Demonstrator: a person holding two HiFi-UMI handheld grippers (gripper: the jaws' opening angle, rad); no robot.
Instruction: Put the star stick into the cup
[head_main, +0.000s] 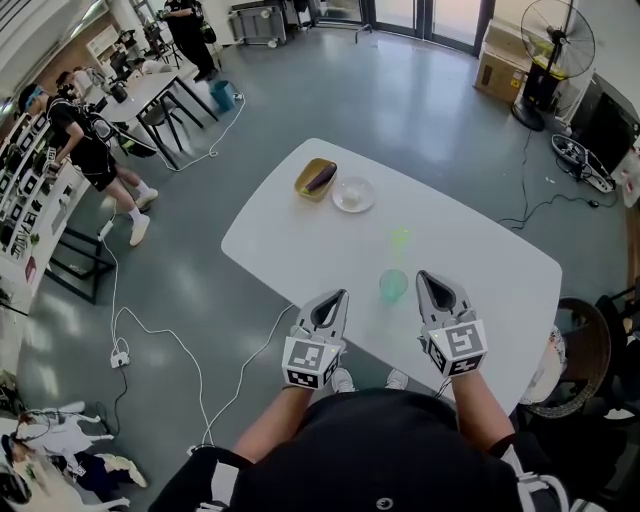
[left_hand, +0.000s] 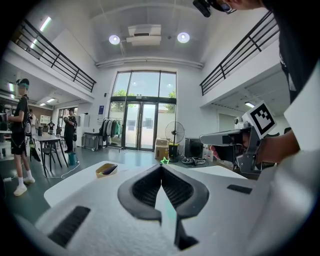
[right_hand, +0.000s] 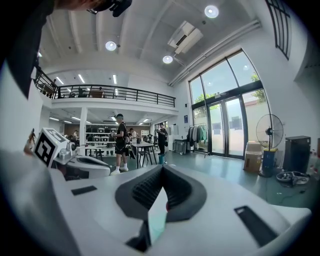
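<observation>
Star stick (head_main: 400, 238) sits on the counter (head_main: 300, 230) just above the cup (head_main: 393, 285), nearer the right gripper (head_main: 424, 276) than the left gripper (head_main: 341, 295). Both grippers closed, empty.

We find the cup (head_main: 392, 286) on the desk (head_main: 280, 240) near our edge, between the left gripper (head_main: 338, 300) and the right gripper (head_main: 426, 280). Just behind it is what seems to be the star stick (head_main: 400, 238). Well behind, near the far-left corner, a tray (head_main: 316, 178) sits with a dish (head_main: 353, 194) just beside it on the right.
</observation>
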